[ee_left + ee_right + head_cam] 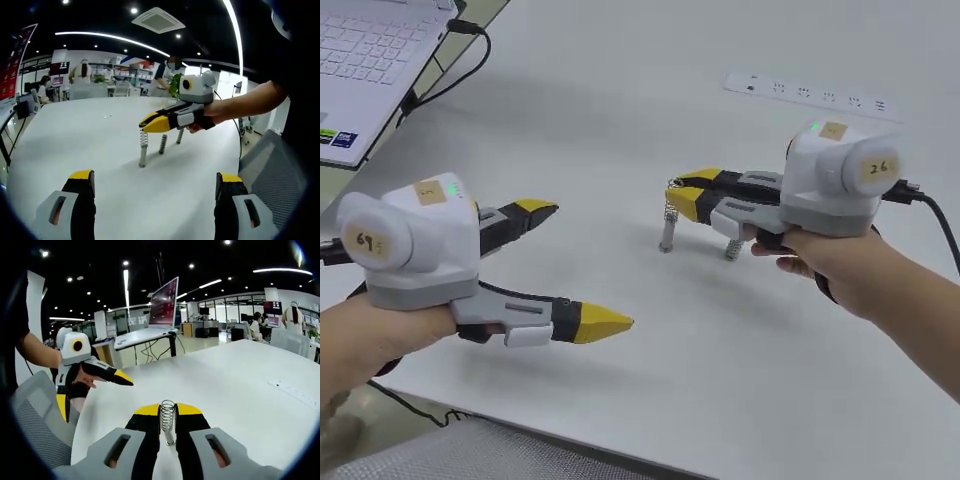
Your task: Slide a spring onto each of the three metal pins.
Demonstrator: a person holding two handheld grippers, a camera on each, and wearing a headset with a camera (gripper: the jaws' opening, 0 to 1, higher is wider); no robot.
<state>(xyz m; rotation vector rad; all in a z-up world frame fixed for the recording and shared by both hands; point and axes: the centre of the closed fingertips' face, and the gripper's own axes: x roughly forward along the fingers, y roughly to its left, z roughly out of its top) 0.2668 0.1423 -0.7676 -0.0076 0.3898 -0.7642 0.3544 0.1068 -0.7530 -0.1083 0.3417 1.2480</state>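
At centre right of the head view, our right gripper (680, 190) has its jaws pinched on a spring (671, 212) around the top of the leftmost metal pin (666, 238). At lower left, our left gripper (582, 265) hovers with jaws wide apart.

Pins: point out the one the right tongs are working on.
The end pin, nearest the left tongs: the right tongs grip a spring around its top, with bare shaft below. The other two pins stand behind it.
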